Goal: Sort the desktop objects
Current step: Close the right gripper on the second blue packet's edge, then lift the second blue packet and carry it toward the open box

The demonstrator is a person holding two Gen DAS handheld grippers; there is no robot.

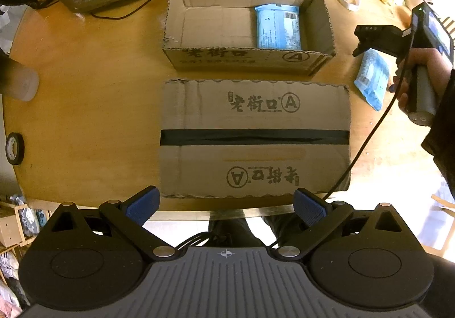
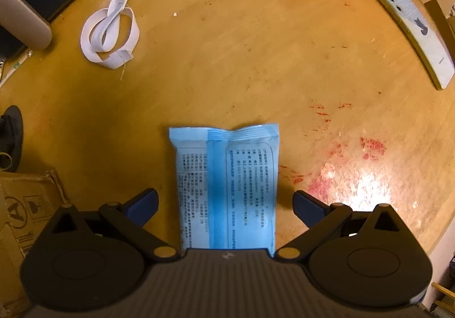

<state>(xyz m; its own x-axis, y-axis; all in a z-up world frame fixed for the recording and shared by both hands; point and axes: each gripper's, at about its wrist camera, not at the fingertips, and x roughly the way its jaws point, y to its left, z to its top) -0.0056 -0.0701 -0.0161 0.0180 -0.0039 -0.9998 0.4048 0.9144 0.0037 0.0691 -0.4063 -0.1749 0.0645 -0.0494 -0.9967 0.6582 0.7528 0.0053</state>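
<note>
R gripper lined up over 2nd blue pack, nothing grabbed yet.

Round wooden table point(image 2: 256, 62), scuffed w/ red stains; open brown cardboard box point(image 1: 250, 60) already holds one pale-blue plastic wipes pack point(image 1: 278, 26), taped-shut cardboard box point(image 1: 254, 136) just in front. Second blue plastic pack point(image 2: 224, 175) lies flat between the right gripper point(image 2: 224, 204) pads, jaws spread wide. Best: drop lower, square to pack's long sides, squeeze mid-body. Left gripper point(image 1: 226, 204) also spread, empty, near table edge. White strap loop point(image 2: 109, 30), phone point(image 2: 415, 30) lying about.

Light-blue packet point(image 2: 224, 190) with dark print; brown box point(image 1: 254, 137) with black tape band.
</note>
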